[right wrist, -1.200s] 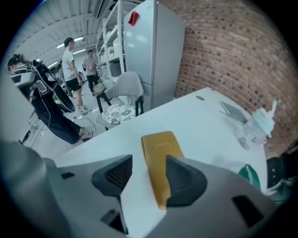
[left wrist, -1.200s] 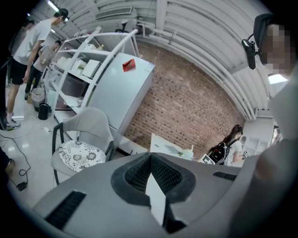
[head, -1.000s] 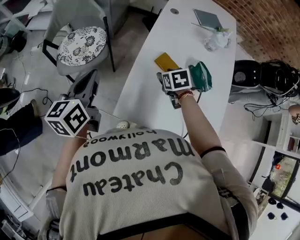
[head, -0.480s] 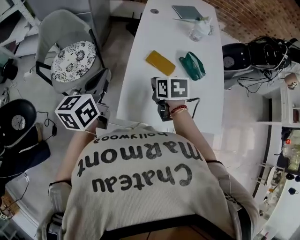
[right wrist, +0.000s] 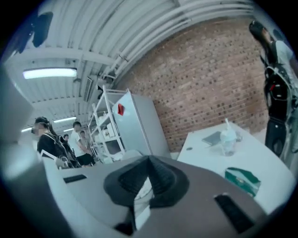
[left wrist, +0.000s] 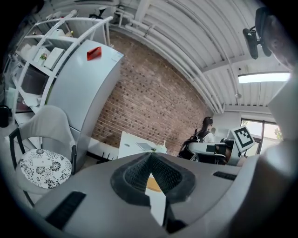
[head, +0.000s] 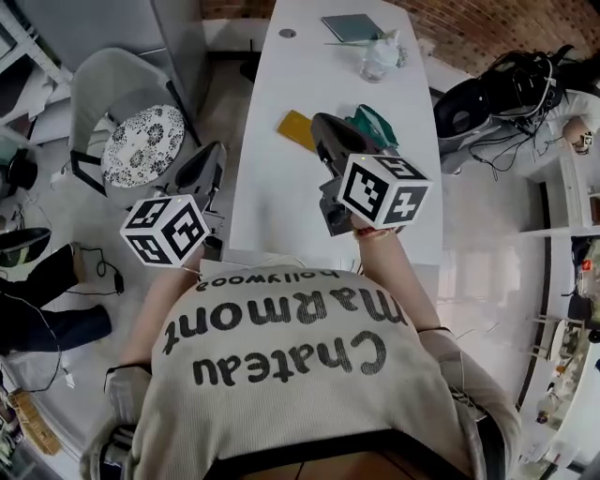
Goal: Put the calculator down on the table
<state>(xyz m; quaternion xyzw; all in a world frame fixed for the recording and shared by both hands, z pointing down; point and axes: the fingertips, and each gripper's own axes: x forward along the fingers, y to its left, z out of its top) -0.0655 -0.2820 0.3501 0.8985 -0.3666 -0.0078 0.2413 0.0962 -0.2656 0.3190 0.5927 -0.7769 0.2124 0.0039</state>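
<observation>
- My right gripper has its jaws pressed together and empty, above the white table.
- My left gripper is closed too, and empty.
- The yellow calculator lies flat on the table.
- The clear cup holds a straw; I can't tell what else is in it.

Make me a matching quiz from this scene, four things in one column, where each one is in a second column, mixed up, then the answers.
Things:
1. plastic cup
2. patterned cushion
3. left gripper
4. right gripper

Places:
A. over the white table, near its middle
B. on the grey chair
C. at the table's far end, next to a grey notebook
D. over the floor, between the chair and the table

Pairs: 1-C, 2-B, 3-D, 4-A
</observation>
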